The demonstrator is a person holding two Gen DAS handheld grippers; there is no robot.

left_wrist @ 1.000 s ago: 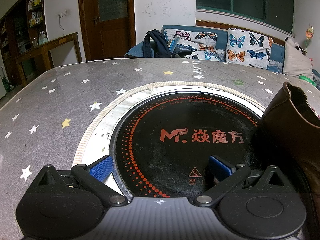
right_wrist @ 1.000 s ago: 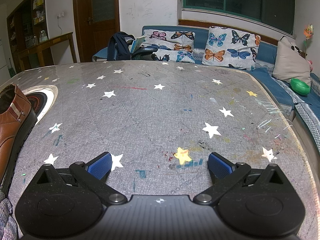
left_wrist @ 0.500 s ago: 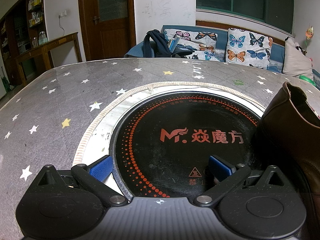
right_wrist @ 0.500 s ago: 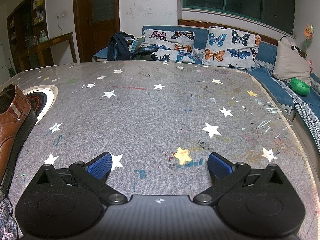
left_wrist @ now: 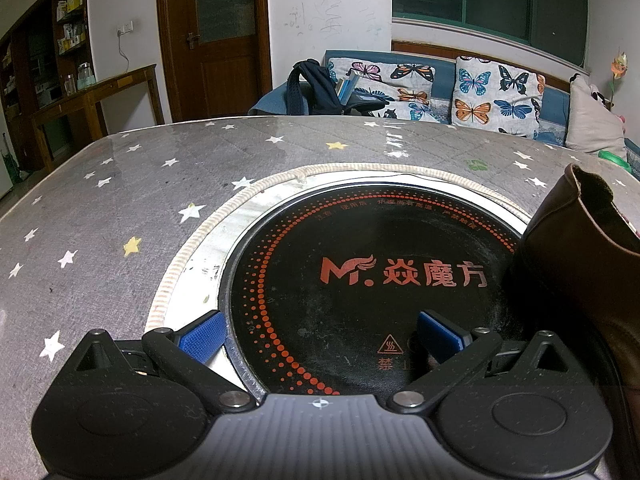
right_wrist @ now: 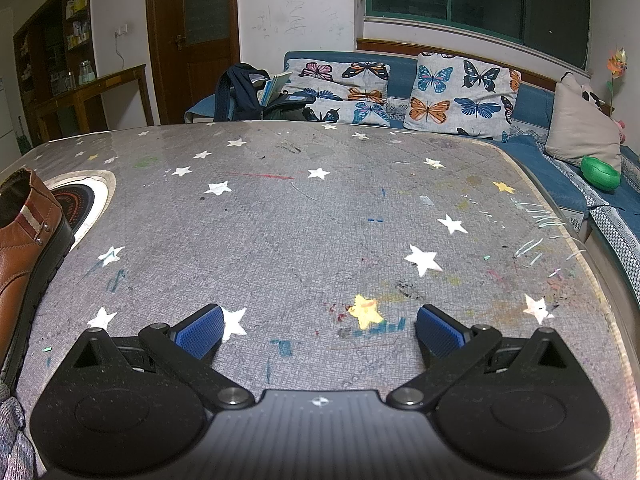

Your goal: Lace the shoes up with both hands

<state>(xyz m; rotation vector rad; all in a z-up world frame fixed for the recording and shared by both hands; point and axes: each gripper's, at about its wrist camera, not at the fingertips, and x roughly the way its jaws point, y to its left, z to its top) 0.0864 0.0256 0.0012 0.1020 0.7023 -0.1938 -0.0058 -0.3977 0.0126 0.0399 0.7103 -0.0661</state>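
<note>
On the starred table [right_wrist: 320, 220] nothing has shifted over the last second — my left gripper [left_wrist: 320, 336] and right gripper [right_wrist: 318, 330] both sit spread wide, holding nothing. The brown shoe [left_wrist: 588, 264] stands between them, near the cooktop [left_wrist: 360, 280]; lacing hasn't begun, I'd say.
</note>
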